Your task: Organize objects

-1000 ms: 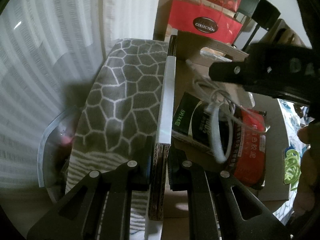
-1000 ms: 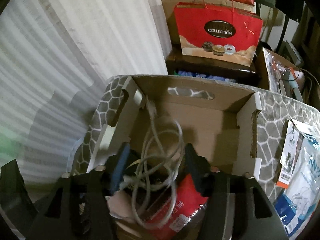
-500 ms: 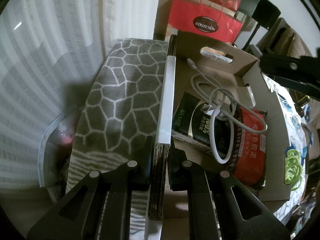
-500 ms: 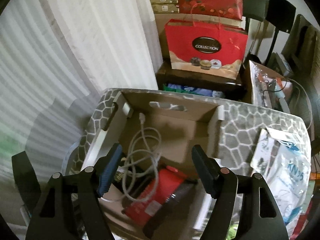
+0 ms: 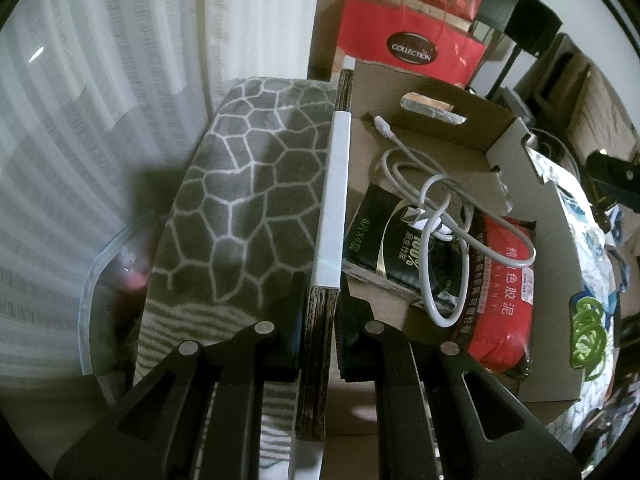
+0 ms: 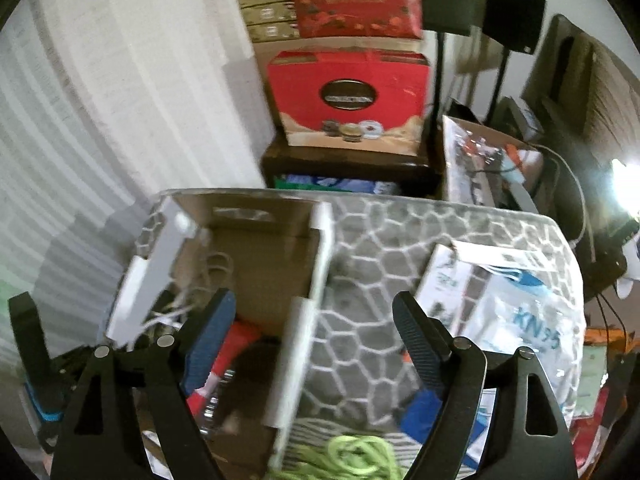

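Observation:
My left gripper (image 5: pixel 320 300) is shut on the left wall of the open cardboard box (image 5: pixel 532 240), which sits on a grey patterned cloth (image 5: pixel 248 184). Inside the box lie a white cable (image 5: pixel 444 216), a black packet (image 5: pixel 384 240) and a red packet (image 5: pixel 504 288). My right gripper (image 6: pixel 316 320) is open and empty, held above the box's right wall (image 6: pixel 304 328). The box (image 6: pixel 256 240) also shows in the right wrist view. A green cord (image 5: pixel 586 320) lies just outside the box and shows low in the right wrist view (image 6: pixel 344 460).
White packets with a KN95 mask bag (image 6: pixel 520 320) lie on the cloth to the right. A red gift bag (image 6: pixel 348 100) and stacked boxes stand behind. White curtains (image 5: pixel 100 100) hang at the left. A clear container's rim (image 5: pixel 96 280) shows left of the cloth.
My right gripper let go of the white cable into the box, opened wide, then rose and moved right over the box's right wall. My left gripper stayed clamped on the left wall.

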The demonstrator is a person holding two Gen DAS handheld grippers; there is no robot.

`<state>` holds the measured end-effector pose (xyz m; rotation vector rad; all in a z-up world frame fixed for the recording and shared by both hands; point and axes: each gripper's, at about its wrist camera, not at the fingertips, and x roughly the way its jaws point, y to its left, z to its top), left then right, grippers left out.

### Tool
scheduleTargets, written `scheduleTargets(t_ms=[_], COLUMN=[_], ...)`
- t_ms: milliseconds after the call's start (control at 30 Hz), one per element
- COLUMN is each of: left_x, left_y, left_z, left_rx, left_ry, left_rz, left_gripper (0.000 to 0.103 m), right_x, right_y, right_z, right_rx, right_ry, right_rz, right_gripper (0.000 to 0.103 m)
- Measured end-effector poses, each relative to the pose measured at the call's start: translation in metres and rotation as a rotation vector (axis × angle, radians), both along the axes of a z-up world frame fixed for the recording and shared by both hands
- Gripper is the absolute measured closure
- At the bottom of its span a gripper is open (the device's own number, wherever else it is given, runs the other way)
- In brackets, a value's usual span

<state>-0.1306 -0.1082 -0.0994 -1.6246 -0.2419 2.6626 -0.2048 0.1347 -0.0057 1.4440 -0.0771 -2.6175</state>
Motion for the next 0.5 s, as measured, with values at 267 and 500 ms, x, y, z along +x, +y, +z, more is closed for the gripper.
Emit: scheduleTargets(t_ms=[267,500], left_x=[0.0,0.0], left_y=[0.0,0.001], left_z=[0.0,0.0], left_rx=[-0.004,-0.005], left_ry=[0.001,0.001], left_rz=[0.0,0.0], left_gripper=[0.091,0.091], right_x=[0.0,0.004], right_y=[0.052,0.086], right_z=[-0.011,-0.02], right_rx=[0.019,0.026], right_ry=[-0.024,-0.044], right_rz=[-0.068,-0.115], right_gripper=[0.021,0.021])
